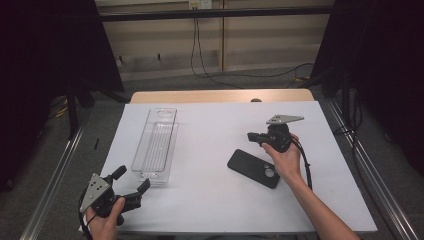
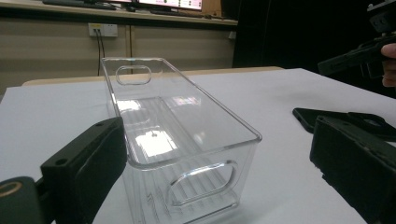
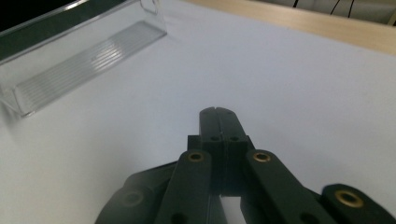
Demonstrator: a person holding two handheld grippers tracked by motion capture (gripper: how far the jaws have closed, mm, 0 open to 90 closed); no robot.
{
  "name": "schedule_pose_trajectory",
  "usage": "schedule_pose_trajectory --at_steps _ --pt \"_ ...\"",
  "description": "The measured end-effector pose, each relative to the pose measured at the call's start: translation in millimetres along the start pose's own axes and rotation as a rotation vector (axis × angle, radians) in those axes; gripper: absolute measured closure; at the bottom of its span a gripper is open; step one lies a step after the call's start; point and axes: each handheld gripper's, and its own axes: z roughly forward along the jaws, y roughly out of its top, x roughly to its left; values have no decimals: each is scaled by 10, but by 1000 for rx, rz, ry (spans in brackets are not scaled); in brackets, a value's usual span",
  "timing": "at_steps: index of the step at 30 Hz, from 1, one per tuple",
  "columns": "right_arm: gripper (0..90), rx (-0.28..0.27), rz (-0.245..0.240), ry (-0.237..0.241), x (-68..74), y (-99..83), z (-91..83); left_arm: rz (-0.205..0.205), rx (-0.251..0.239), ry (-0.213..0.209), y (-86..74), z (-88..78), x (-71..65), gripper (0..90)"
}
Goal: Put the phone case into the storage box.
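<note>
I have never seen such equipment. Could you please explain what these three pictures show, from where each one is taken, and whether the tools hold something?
A person sits at a table and holds a hand tool, called a gripper, in each hand. Each gripper has two black jaws.

The high view looks down from above the person's side. The left gripper is near the bottom left, with its jaws open and nothing between them. The right gripper is further up on the right, with its jaws shut on nothing.

The other two pictures come from small cameras riding on each gripper, looking along its jaws.

On the white table cover lie a clear plastic bin, long and empty, and a black phone case beside the right hand. Neither thing is held.
</note>
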Motion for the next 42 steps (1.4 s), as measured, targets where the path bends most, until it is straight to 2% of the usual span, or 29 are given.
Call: schedule_pose_trajectory --at_steps 1,3,4,5,7,8,9,16,20,22,28,31,35,38,42 --pt "900 47 9 14 -9 9 33 1 3 1 0 -1 5 40" --pt "900 62 10 18 -13 13 45 -1 3 2 -1 0 7 40" --pt "900 116 28 44 -29 29 82 1 4 1 -1 0 6 40" --pt "900 116 28 44 -29 29 82 1 4 1 -1 0 6 40" --pt "900 153 40 51 -44 43 108 -2 0 2 0 1 2 40" --pt "900 189 51 57 -62 57 132 -2 0 2 0 0 3 40" --pt "900 189 51 57 -62 57 132 1 2 2 -1 -2 6 40" --pt "900 309 89 87 -151 119 248 2 5 4 -2 -1 5 40" --pt "900 373 91 79 -163 157 329 1 6 7 -2 3 7 40" --pt "900 398 85 96 -163 171 385 1 7 7 -4 3 6 40" --pt "900 481 64 49 -154 215 568 6 8 9 -2 -1 13 40" --pt "900 505 48 7 -149 213 640 6 7 7 -2 -6 16 40" --pt "900 522 37 -14 -135 194 693 7 8 6 -2 -6 18 40" --pt "900 539 26 -17 -114 172 723 7 8 6 -1 -6 18 40" --pt "900 534 14 -9 -65 147 741 5 6 9 -2 -11 17 40"
